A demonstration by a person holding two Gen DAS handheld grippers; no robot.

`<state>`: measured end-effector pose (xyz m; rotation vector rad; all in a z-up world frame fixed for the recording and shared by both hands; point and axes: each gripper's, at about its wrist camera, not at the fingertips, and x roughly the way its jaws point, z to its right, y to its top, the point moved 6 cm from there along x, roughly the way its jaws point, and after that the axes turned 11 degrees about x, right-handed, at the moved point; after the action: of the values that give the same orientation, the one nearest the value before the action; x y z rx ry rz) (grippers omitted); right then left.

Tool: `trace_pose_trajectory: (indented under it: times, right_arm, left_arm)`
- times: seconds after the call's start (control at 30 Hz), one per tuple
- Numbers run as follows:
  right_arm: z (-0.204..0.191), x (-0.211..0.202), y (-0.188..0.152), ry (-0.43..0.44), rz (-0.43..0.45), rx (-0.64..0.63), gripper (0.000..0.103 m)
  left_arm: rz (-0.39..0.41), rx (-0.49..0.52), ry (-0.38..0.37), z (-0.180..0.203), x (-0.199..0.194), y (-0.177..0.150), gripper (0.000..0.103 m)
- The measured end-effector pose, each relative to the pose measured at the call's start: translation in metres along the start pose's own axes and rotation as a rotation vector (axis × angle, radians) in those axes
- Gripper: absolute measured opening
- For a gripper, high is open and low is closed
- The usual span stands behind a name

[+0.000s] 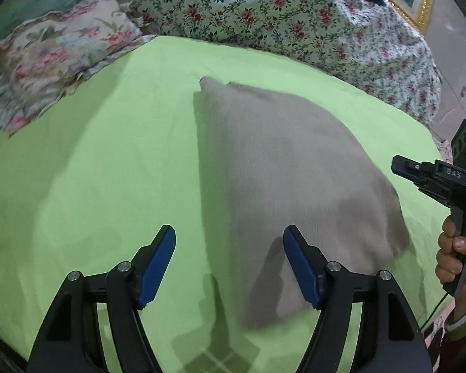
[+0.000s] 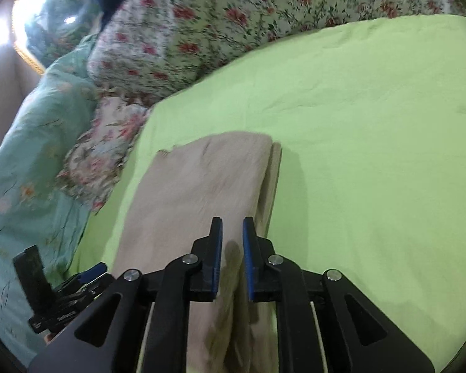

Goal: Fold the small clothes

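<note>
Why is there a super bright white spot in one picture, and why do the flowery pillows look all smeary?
Right wrist view: glare blows out the top-left corner, and the teal quilt beside it is blurred. Left wrist view: the flowery pillow is smeared, and the left gripper throws dark shadows on the beige cloth and green sheet. Both views bend at the edges.

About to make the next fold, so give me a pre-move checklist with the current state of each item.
1. Beige garment lies flat on the green sheet: ok.
2. Left tool open and empty: ok.
3. Right tool gripping cloth: not ok; jaws stand narrowly apart above the garment, nothing pinched.
4. Folded edges aligned: not ok; a lower layer peeks out along one side.
5. Floral pillow off the garment: ok.
6. Garment type: cannot tell.
</note>
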<state>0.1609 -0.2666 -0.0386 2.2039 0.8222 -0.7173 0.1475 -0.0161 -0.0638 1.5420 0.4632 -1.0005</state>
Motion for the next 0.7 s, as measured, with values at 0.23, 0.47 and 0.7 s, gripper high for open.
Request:
trace_pose_trajectory:
  times: [0.23, 0.47, 0.7]
  right_arm:
    - [0.011, -0.02, -0.074, 0.018, -0.038, 0.02, 0.034]
    - [-0.004, -0.01, -0.085, 0.003, -0.041, -0.071, 0.043]
    - [0.002, 0.013, -0.083, -0.026, -0.077, -0.062, 0.007]
  left_arm:
    - [0.006, -0.006, -0.059, 0.014, -0.02, -0.065, 0.072]
    - [0.009, 0.049, 0.003, 0.023, 0.001, -0.062, 0.072]
    - [-0.01, -0.024, 0.008, 0.014, 0.014, -0.06, 0.036]
